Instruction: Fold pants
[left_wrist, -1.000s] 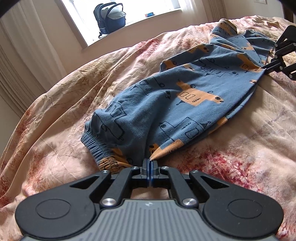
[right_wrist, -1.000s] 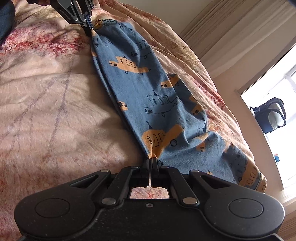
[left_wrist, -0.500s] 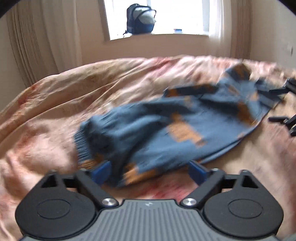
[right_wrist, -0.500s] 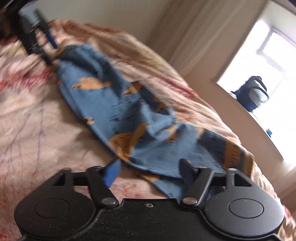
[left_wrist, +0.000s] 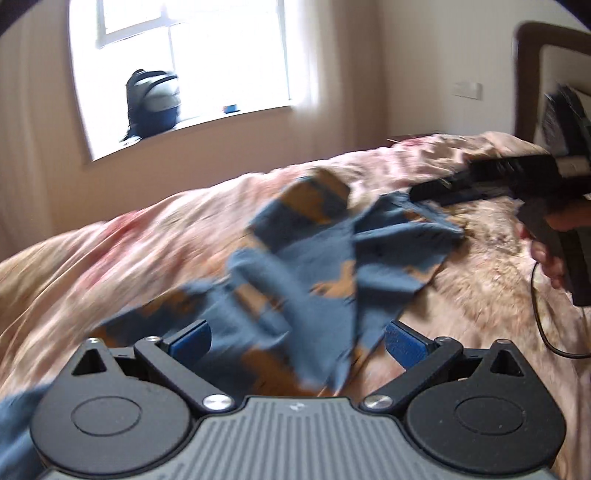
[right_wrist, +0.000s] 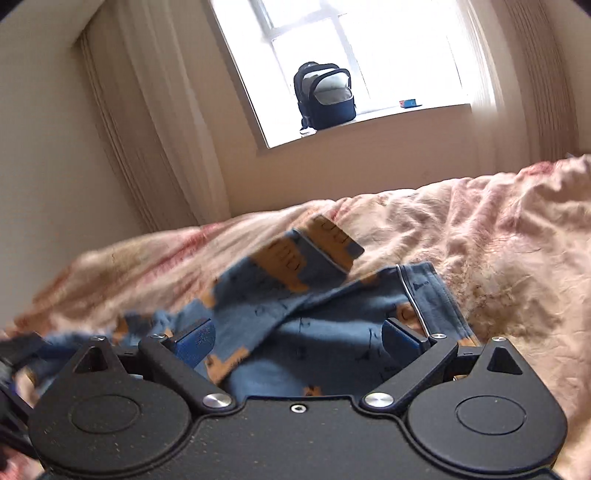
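Pants (left_wrist: 306, 266) dropped from both jaws, now blurred, rumpled, near edge hidden.

pants (right_wrist: 325, 332): soft matt knit cloth, blue with orange print; creased
bedcover (right_wrist: 498, 258): matt woven cloth, pink and cream; rumpled, faintly rough
left gripper (left_wrist: 297, 339): matt black plastic arms; ribbed grey body; bright metal pivot screws; blue grainy pads
right gripper (right_wrist: 297, 338): matt black plastic, dust-speckled; shiny metal screws
backpack (right_wrist: 325, 99): dark matt fabric
curtain (right_wrist: 155, 129): pale pleated cloth
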